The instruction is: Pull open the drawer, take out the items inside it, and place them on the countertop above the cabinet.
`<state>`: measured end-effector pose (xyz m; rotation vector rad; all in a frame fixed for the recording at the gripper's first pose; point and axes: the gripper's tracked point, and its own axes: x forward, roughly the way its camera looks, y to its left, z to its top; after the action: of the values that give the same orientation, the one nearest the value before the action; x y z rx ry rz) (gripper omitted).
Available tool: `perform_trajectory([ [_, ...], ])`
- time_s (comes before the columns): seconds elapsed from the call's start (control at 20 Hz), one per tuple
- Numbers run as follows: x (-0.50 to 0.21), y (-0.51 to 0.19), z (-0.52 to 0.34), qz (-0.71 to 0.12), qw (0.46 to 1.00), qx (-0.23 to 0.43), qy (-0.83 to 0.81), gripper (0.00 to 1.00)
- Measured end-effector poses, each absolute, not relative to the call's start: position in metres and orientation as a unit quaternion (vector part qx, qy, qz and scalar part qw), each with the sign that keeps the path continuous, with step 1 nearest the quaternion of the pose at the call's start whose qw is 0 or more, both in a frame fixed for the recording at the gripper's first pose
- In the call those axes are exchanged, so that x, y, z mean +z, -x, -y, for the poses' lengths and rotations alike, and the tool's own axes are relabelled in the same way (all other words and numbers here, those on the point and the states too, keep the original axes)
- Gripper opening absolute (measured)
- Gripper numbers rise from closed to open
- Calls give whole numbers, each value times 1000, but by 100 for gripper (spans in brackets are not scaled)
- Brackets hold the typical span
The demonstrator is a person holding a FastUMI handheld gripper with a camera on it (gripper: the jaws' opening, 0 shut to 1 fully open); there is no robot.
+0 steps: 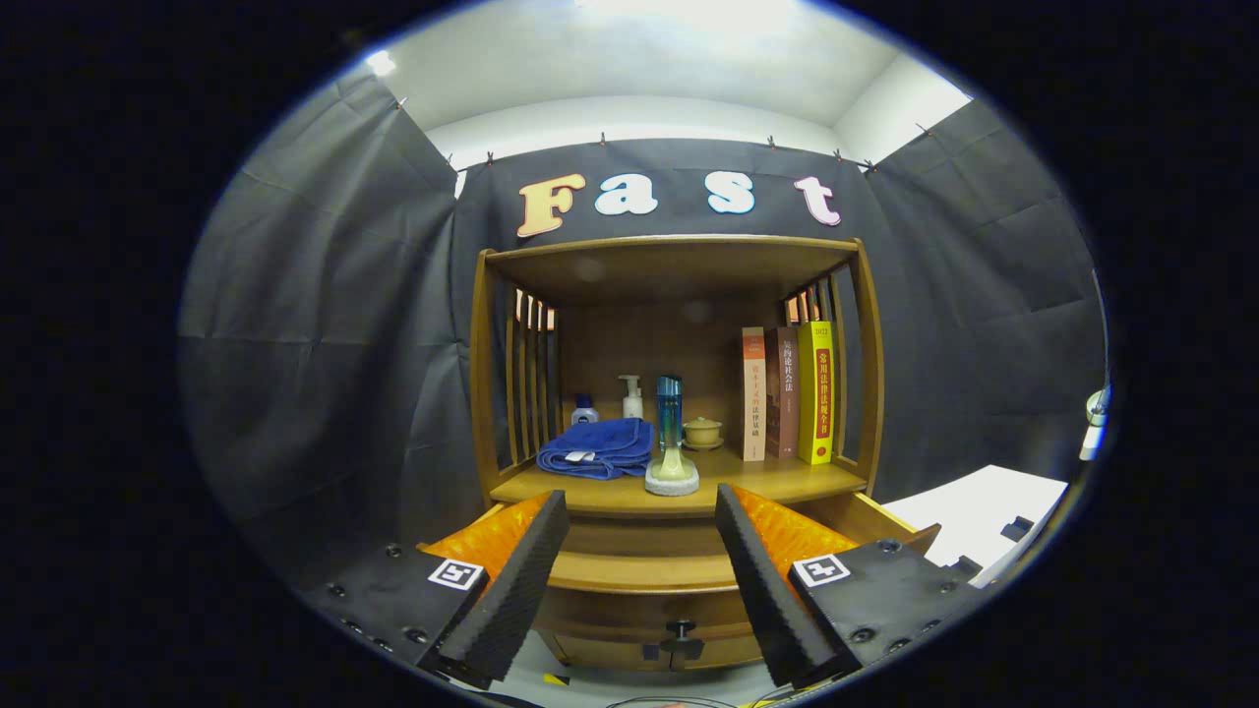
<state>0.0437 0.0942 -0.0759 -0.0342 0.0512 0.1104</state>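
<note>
With your gripper (641, 511) fingers spread and holding nothing, the drawer (644, 570) sits pulled open between and just beyond them; judge whether anything remains inside, then lift it onto the countertop (777, 482) beyond.

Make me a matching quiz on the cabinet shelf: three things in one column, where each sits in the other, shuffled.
Things:
1. towel
2. yellow book
3. brush

Places:
A. shelf's front edge, ahead of the open claw
B. outermost of the standing books
C. folded, beside the slats

Pairs: 1-C, 2-B, 3-A
</note>
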Motion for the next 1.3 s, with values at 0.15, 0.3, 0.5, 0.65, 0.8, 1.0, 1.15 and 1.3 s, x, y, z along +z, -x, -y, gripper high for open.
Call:
perform_trajectory([
  [0.15,-89,-30,-89,-18,998,51,16,99],
  [0.3,-98,-23,-82,-9,999,43,19,98],
  [0.5,-116,-25,-76,-15,999,36,14,98],
  [0.65,-142,-24,-70,-28,999,31,13,98],
  [0.8,-172,-27,-72,-42,998,36,22,99],
  [1.0,-200,-28,-77,-62,997,45,27,99],
  [1.15,-218,-38,-71,-73,996,38,23,98],
  [1.3,-231,-54,-58,-82,996,18,8,98],
])
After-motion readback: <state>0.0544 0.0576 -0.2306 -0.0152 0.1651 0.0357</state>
